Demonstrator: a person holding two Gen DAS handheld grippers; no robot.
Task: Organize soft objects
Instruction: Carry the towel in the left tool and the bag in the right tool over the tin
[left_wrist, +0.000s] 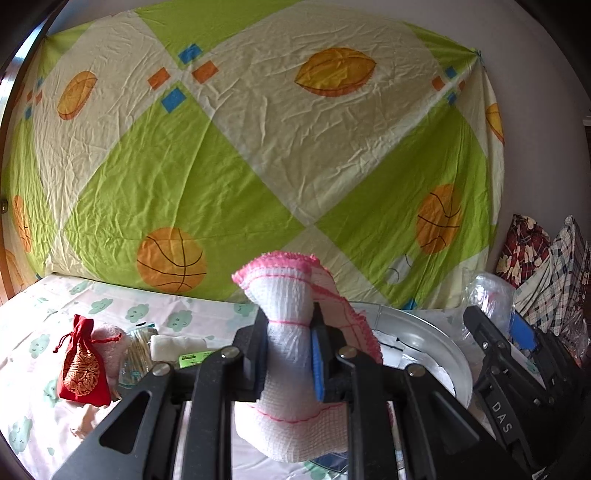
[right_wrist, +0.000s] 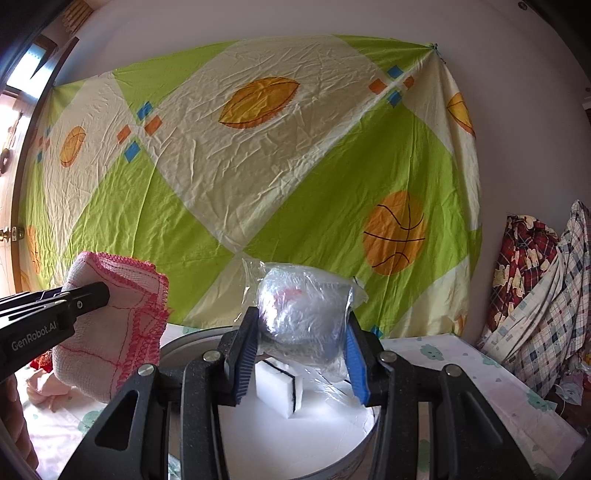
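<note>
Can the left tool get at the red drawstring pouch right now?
Probably not: the left tool is shut on the pink-edged white cloth, though the red drawstring pouch lies unobstructed.

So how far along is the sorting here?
Done: one white sponge lies in the round tin. In hand: left gripper clamps the pink-edged cloth; right gripper clamps a plastic-wrapped bundle above the tin. Left: red pouch, pink plush.

Pink-edged cloth and bagged bundle held aloft
</note>
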